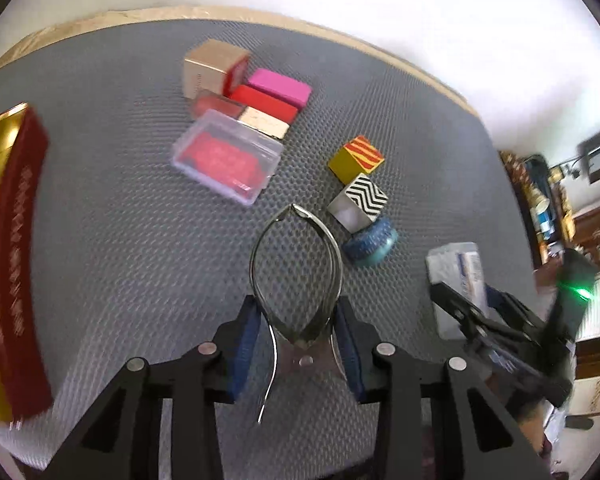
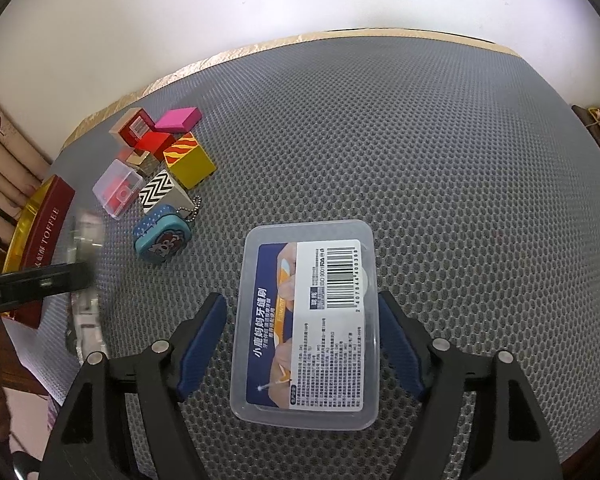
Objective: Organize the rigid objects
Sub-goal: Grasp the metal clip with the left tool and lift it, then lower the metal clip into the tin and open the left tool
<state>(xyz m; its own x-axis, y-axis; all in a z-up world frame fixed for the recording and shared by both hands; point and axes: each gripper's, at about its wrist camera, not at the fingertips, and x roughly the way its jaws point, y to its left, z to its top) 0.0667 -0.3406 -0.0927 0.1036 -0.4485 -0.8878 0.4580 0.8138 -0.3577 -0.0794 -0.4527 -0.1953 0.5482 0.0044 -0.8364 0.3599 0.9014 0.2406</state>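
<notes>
My left gripper (image 1: pixel 298 320) pinches a steel spring-handled nail nipper (image 1: pixel 296 276) by its bowed handles, tips toward the zigzag-patterned black-and-white cube (image 1: pixel 360 204) on the grey mesh mat (image 1: pixel 120 240). My right gripper (image 2: pixel 302 340) straddles a clear plastic rectangular box with a barcode label (image 2: pixel 312 324); right pad touches, left pad stands apart.

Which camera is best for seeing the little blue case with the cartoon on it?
The right wrist view: the blue case shows its cartoon lid and bead chain. In the left wrist view it shows only its dotted side, partly behind the zigzag block.
</notes>
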